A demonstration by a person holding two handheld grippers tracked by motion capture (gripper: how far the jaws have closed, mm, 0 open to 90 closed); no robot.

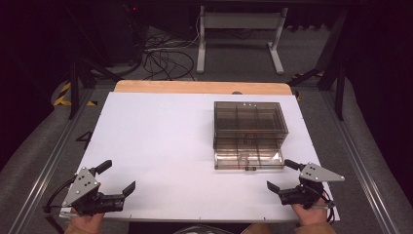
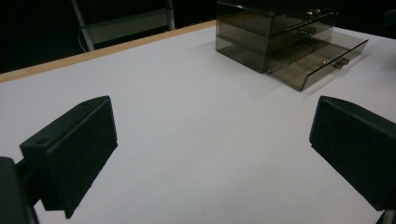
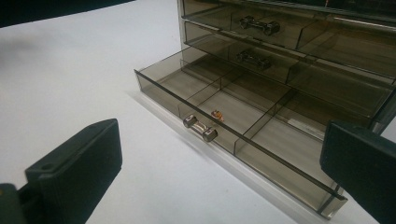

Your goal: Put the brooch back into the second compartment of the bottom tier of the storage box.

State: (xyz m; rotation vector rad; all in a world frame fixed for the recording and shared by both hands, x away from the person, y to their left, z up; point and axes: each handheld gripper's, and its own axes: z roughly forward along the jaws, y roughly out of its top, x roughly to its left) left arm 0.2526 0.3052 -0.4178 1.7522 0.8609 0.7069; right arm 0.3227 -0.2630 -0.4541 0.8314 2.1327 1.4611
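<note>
The bottom drawer of the smoky drawer box stands pulled out toward me, its metal handle at the middle of the front wall and a small orange bit lying in the middle compartment just behind it. As I read it, the step in hand is pushing that drawer shut. To do it well, I judge I should bring one jaw flat against the front wall beside the handle and press straight back along the drawer's line, low and centred, so it does not skew in its slot or shove the light box across the white desk. The other tool could steady the box from behind if it starts to slide.

In the high view the box sits right of centre, the drawer's front at centre right of the frame. My right tool lies in the lower right, near the drawer's right front corner but apart from it, jaws spread and holding nothing. My left tool rests at the lower left, well apart, likewise released.
</note>
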